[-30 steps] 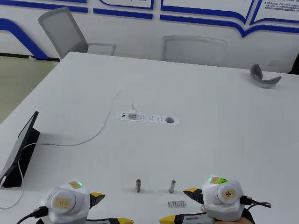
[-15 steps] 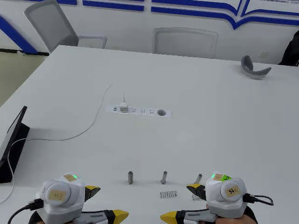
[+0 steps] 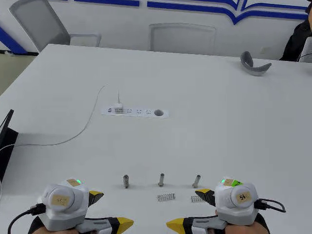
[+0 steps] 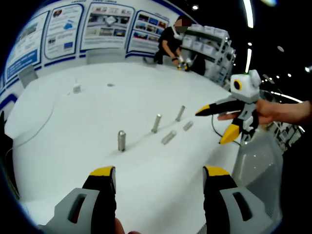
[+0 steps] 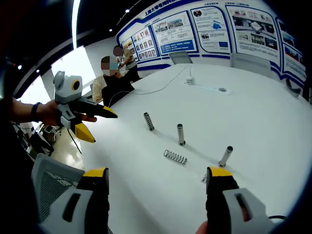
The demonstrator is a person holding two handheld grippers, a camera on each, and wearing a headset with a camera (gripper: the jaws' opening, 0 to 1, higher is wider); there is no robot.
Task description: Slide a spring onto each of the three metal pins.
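Note:
Three metal pins stand in a row near the table's front edge. The left pin [image 3: 126,181] [image 4: 121,140] [image 5: 148,121] carries a spring. The middle pin [image 3: 161,180] [image 4: 156,123] [image 5: 181,134] and the right pin [image 3: 196,181] [image 4: 180,113] [image 5: 225,156] are bare. Two loose springs lie just in front of them, one [image 3: 165,197] [image 4: 168,137] [image 5: 175,157] below the middle pin, the other [image 3: 197,199] [image 4: 188,126] below the right pin. My left gripper [image 3: 111,209] [image 4: 159,173] is open and empty, in front and left of the pins. My right gripper [image 3: 187,209] [image 5: 158,173] is open and empty, close to the right-hand spring.
A white power strip [image 3: 135,112] with a plugged cable [image 3: 83,131] lies mid-table. A grey curved piece [image 3: 254,63] rests at the far right, a dark screen [image 3: 5,141] at the left edge. Chairs [image 3: 183,38] stand behind the table. People stand in the room beyond.
The head camera has swung right and down, so the right pin and second loose spring have come into sight. Both grippers stay low and open; nothing on the table moved.

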